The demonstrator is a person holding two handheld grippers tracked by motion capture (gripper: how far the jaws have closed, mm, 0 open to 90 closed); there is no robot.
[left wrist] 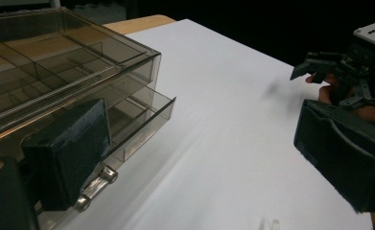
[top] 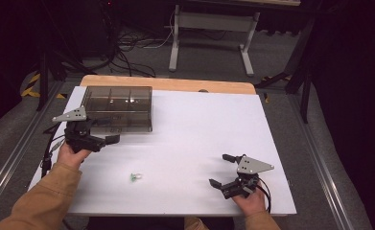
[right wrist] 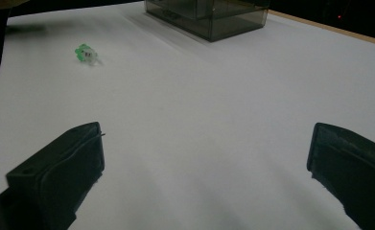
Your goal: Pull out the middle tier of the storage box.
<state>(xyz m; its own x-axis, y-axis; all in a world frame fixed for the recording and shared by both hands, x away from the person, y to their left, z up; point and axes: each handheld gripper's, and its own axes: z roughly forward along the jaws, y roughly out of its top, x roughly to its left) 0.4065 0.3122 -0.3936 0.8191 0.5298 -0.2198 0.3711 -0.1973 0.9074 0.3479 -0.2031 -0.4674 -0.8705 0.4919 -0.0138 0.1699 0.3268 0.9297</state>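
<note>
A smoky clear drawer box [top: 118,108] stands at the table's back left. In the left gripper view its lower drawer [left wrist: 142,124] is pulled out a little, and the metal handle [left wrist: 96,184] lies just under one pad [left wrist: 70,153]. My left gripper [top: 101,133] is open right at the drawer's front, with nothing between its jaws. A small green and white piece [top: 136,177] lies loose on the white table, and also appears in the right gripper view [right wrist: 87,53]. My right gripper [top: 220,170] stands open near the front right, with nothing in it.
The white sheet [top: 199,124] covers the table, with a wooden edge [top: 175,84] at the back. Beyond the table are cables on the floor [top: 127,57] and a white desk frame [top: 214,33]. Metal rails run along both sides.
</note>
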